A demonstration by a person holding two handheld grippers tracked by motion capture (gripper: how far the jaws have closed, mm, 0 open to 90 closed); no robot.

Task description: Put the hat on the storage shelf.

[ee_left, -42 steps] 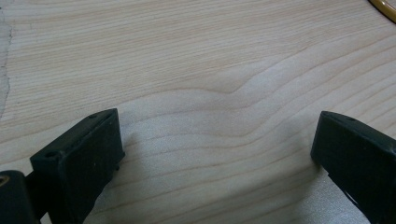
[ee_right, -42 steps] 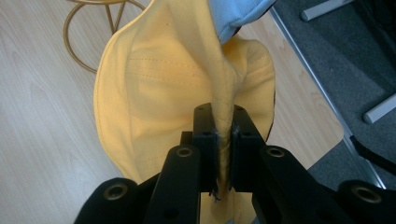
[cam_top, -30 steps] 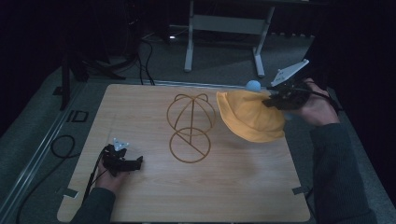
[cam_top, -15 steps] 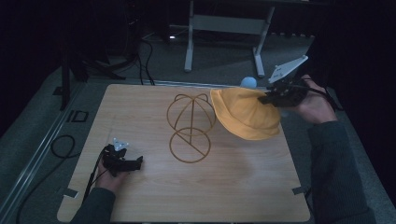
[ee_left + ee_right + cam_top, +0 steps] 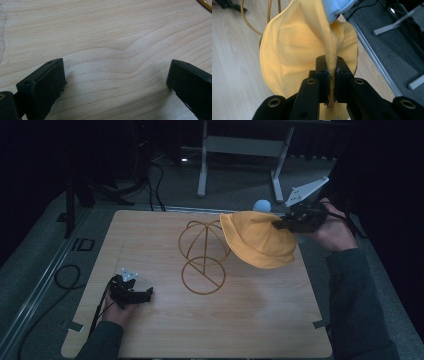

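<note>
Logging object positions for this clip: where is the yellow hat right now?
In the high view the hat hangs over the table's far right, pinched by the right gripper, beside the wire stand.

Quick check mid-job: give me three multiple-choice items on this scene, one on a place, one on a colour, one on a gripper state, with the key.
1. Where is the hat relative to the wire stand?
A. At its right in the high view, off the table
B. Flat on the table at the near edge
C. Under the left gripper

2. What colour is the hat?
A. Blue
B. Yellow
C. Black

3. How is the right gripper?
A. Open, nothing between the jaws
B. Shut on the hat
C. Shut on the stand

Key: 1 A, the high view shows it hanging beside the stand; 2 B, the cloth is yellow; 3 B, the right gripper view shows the brim pinched between the jaws.
</note>
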